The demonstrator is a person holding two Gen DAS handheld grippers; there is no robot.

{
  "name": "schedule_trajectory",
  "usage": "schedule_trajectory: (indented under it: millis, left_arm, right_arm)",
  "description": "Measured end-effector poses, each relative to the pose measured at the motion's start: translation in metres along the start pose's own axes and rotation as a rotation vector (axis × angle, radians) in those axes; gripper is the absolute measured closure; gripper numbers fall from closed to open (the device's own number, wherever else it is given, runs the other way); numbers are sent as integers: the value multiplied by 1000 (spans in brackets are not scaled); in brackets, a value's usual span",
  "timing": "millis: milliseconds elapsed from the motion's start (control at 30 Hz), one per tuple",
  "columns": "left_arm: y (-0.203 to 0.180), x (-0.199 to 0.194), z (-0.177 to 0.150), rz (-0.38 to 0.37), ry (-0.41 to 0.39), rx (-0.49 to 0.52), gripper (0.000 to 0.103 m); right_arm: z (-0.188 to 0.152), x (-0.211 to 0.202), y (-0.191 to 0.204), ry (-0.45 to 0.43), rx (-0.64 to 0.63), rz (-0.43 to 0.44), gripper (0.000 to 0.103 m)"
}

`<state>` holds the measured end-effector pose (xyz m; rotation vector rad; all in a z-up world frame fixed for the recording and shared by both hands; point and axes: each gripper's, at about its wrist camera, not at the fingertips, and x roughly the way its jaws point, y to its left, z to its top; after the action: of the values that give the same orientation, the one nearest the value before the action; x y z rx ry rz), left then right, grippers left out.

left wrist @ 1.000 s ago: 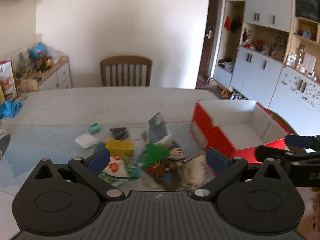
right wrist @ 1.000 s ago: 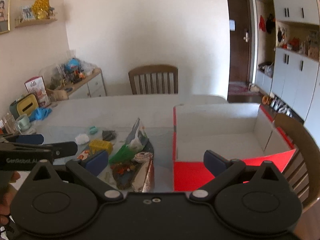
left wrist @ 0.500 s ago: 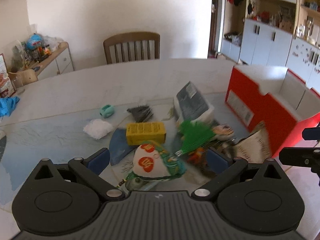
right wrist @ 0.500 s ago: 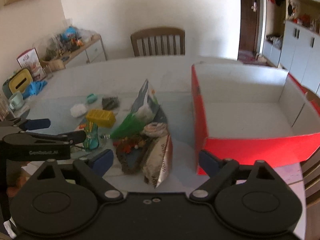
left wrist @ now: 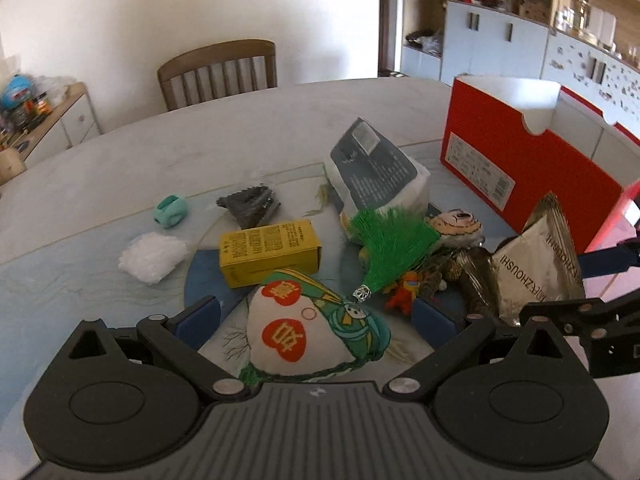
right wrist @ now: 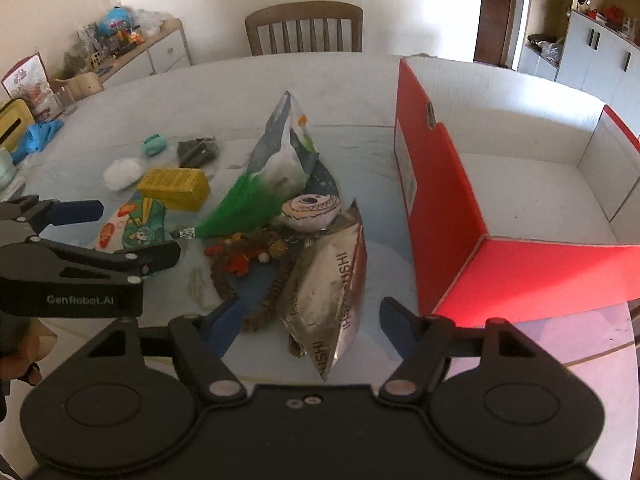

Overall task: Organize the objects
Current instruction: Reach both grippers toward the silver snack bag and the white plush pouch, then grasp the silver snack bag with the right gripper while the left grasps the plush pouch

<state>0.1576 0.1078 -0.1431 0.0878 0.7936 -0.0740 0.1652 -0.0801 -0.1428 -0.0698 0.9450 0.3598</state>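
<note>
A pile of small things lies mid-table beside an open red box (right wrist: 440,208), also in the left wrist view (left wrist: 520,160). My left gripper (left wrist: 316,316) is open, its jaws either side of a white cloth pouch with red and green print (left wrist: 304,336). My right gripper (right wrist: 312,324) is open, its jaws either side of a silver snack bag (right wrist: 332,292). A yellow carton (left wrist: 268,252), a green tassel (left wrist: 392,244), a grey-and-white packet (left wrist: 376,172) and a round plush (right wrist: 310,210) lie in the pile.
A mint clip (left wrist: 172,210), a white fluffy wad (left wrist: 152,258) and a black packet (left wrist: 250,204) lie to the left. A wooden chair (right wrist: 304,28) stands behind the table. A sideboard with clutter (right wrist: 120,44) is at far left. White cabinets (left wrist: 520,40) line the right wall.
Both grippers have dropped and moved forward toward the pile. The left now straddles the cloth pouch, the right the silver bag. Nothing has been gripped.
</note>
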Motion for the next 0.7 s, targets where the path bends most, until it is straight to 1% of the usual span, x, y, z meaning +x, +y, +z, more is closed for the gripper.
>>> schedule_trajectory:
  millis: [133, 200, 267, 300, 333, 400, 467, 633, 700]
  left_arm:
    - [2, 5, -2, -26, 12, 10, 9]
    - [2, 7, -3, -30, 15, 14, 13]
    - [3, 8, -3, -28, 14, 21, 17]
    - [3, 8, -4, -26, 14, 24, 21]
    - [4, 8, -5, -27, 15, 25, 23]
    - [6, 8, -5, -31, 16, 22, 24]
    - [7, 8, -6, -33, 14, 22, 26]
    - [9, 5, -6, -33, 1, 32, 30]
    - [10, 4, -5, -36, -5, 30, 32]
  right_arm:
    - [2, 8, 2, 11, 3, -15, 35]
    - [3, 12, 4, 11, 2, -26, 36]
    - [5, 17, 4, 18, 3, -34, 43]
    - [5, 19, 5, 22, 4, -36, 45]
    - [6, 21, 6, 26, 5, -41, 46]
    - [7, 22, 5, 25, 13, -47, 47]
    - [9, 23, 5, 25, 20, -54, 53]
    - [10, 23, 5, 24, 35, -56, 59]
    - [10, 22, 6, 22, 38, -60, 63]
